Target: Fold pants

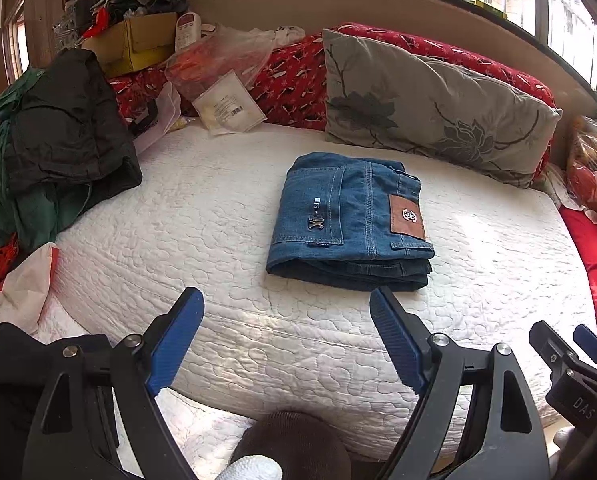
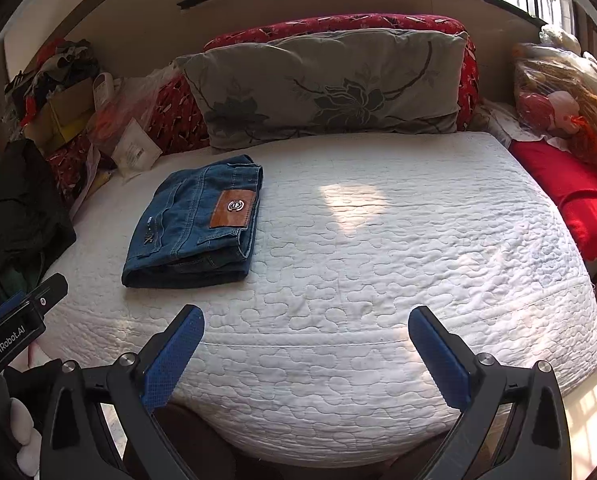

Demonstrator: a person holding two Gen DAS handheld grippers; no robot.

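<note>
Bed (image 2: 378,280): white quilted cover, most of its surface bare – seemingly kept so as the folding area, with clutter pushed to the edges.
Pillow (image 1: 430,104): grey, flower-printed, leaned on a red patterned bolster (image 1: 294,80) at the far side.
Dark clothes (image 1: 66,120): heaped at the left edge, out of the way.
Pants (image 1: 350,224): blue jeans, folded into a compact stack near the middle of the bed, waistband side up; the task is judged essentially done.
Left tongs (image 1: 286,336): held low at the near edge, spread wide, nothing grasped, clear of the pants – read as a released, standing-off pose.
Right tongs (image 2: 306,352): likewise spread and empty, well right of the pants.
Writing: brown leather patch (image 1: 408,216) with a round emblem; pocket lettering too small to read surely; "GenRobot.AI" and "DAS" seen on the tool bodies.
</note>
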